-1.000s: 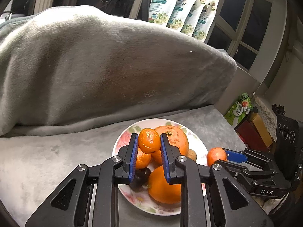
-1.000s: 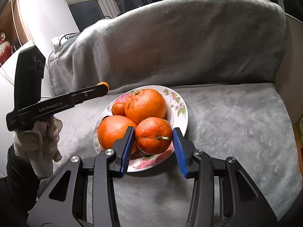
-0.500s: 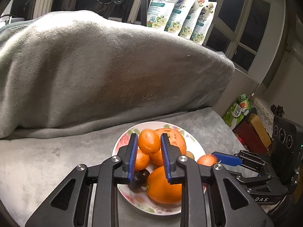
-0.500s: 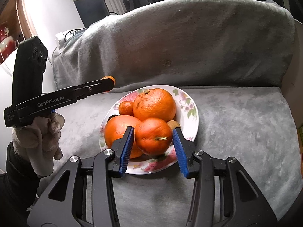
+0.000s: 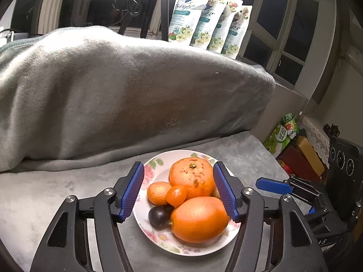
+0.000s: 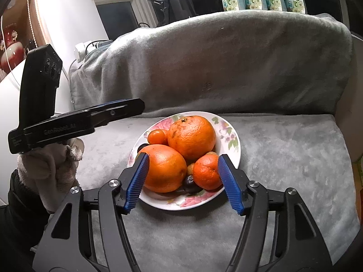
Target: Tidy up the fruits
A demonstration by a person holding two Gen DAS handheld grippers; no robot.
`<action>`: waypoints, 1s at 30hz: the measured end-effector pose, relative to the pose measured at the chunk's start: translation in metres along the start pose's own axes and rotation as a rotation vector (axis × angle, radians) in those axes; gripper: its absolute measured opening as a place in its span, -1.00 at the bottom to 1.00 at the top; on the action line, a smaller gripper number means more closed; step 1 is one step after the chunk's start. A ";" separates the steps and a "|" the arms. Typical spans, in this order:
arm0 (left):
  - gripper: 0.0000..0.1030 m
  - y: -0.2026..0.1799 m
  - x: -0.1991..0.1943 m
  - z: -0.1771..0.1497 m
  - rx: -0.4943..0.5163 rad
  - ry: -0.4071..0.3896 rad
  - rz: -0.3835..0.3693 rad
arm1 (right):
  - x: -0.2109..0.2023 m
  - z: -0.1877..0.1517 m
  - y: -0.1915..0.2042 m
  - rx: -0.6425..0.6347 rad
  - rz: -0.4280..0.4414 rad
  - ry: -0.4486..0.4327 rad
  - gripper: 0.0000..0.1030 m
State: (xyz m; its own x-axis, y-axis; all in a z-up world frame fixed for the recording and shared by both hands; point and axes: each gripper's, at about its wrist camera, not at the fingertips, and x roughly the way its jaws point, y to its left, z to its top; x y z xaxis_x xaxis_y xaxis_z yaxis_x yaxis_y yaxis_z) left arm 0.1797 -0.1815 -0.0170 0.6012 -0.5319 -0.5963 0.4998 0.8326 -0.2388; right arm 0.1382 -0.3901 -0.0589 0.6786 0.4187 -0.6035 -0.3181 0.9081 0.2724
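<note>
A floral plate (image 5: 156, 233) (image 6: 229, 136) on the grey blanket holds a pile of fruit: two large oranges (image 5: 192, 176) (image 6: 164, 167), a mandarin (image 6: 207, 174), a small tangerine (image 5: 158, 192), a small orange kumquat (image 5: 176, 195) (image 6: 156, 136) and a dark plum (image 5: 158, 215). My left gripper (image 5: 179, 188) is open and empty above the plate, jaws wide either side of the fruit. My right gripper (image 6: 182, 181) is open and empty at the plate's near edge; the mandarin lies free between its jaws.
A grey blanket-covered backrest (image 5: 113, 95) rises behind the plate. Refill pouches (image 5: 208, 27) stand on the sill above. Boxes and packets (image 5: 295, 149) sit to the right of the seat. A white cabinet (image 6: 13, 95) is at the left.
Both grippers have opened. The left one let the small kumquat go onto the plate; the right one let the mandarin go onto the plate's near side.
</note>
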 end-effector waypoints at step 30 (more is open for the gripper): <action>0.59 -0.022 -0.045 -0.013 0.030 -0.055 0.076 | -0.048 -0.002 0.016 -0.048 -0.153 -0.090 0.79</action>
State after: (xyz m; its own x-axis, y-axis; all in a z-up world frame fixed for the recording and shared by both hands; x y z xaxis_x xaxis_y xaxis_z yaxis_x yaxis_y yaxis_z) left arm 0.1334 -0.1734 0.0054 0.6713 -0.4755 -0.5686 0.4690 0.8665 -0.1708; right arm 0.0992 -0.3962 -0.0268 0.7774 0.2763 -0.5651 -0.2359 0.9609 0.1452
